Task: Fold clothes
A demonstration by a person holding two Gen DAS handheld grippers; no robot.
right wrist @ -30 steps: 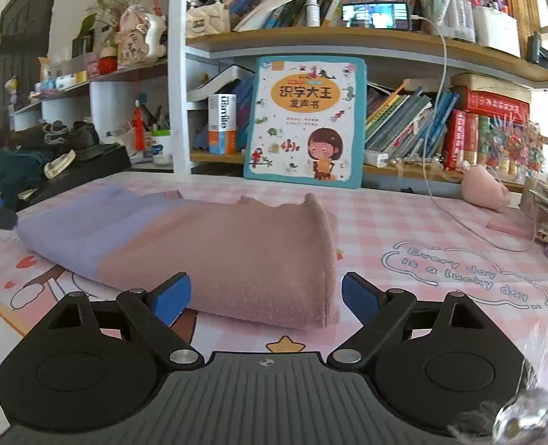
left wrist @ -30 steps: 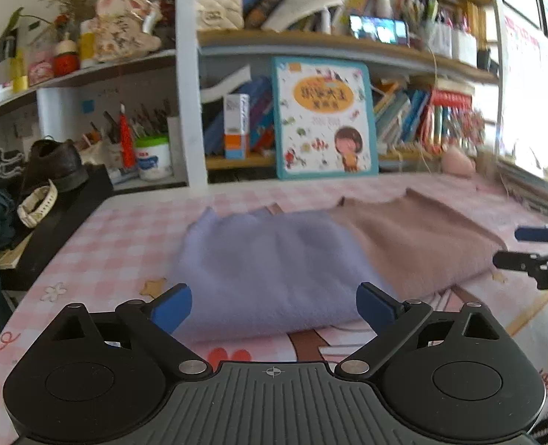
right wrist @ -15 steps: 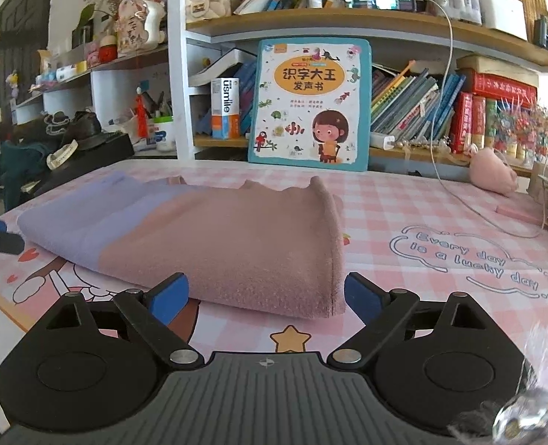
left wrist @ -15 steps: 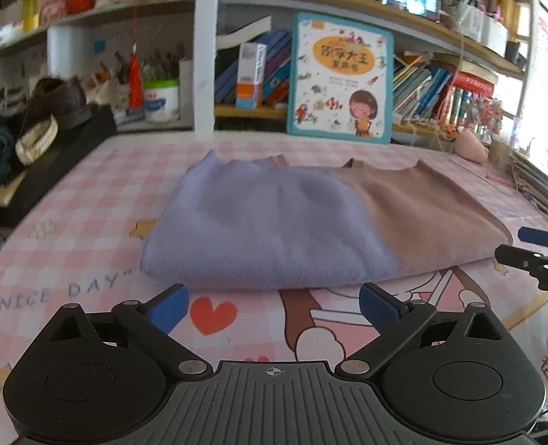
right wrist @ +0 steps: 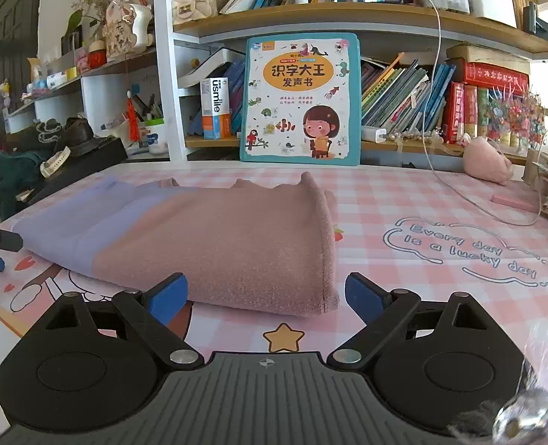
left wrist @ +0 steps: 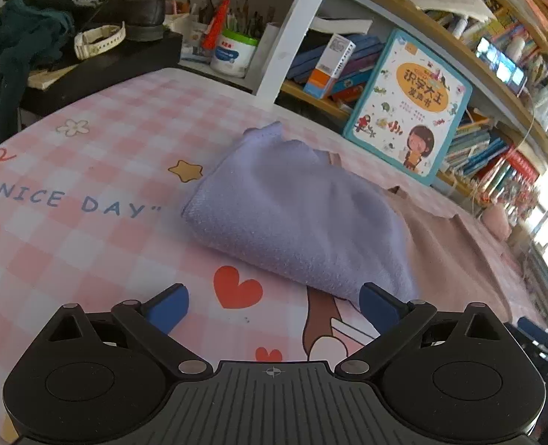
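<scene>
The left gripper [left wrist: 272, 304] has rolled and dipped toward the lilac near corner of the folded two-tone sweater [right wrist: 214, 237], jaws wide and empty; likely a setup for the next fold. The right gripper [right wrist: 264, 294] waits steady, wide and empty, before the sweater's dusty-pink right end. The sweater lies flat on the pink checked tablecloth [right wrist: 422, 200]. At far left, a green-lidded tub [left wrist: 233, 55] holds pens and brushes.

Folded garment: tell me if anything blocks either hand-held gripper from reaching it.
Nothing visible does. The folded garment lies directly ahead of the open right hand-held gripper and the open left hand-held gripper, with only bare tablecloth between them.
</scene>
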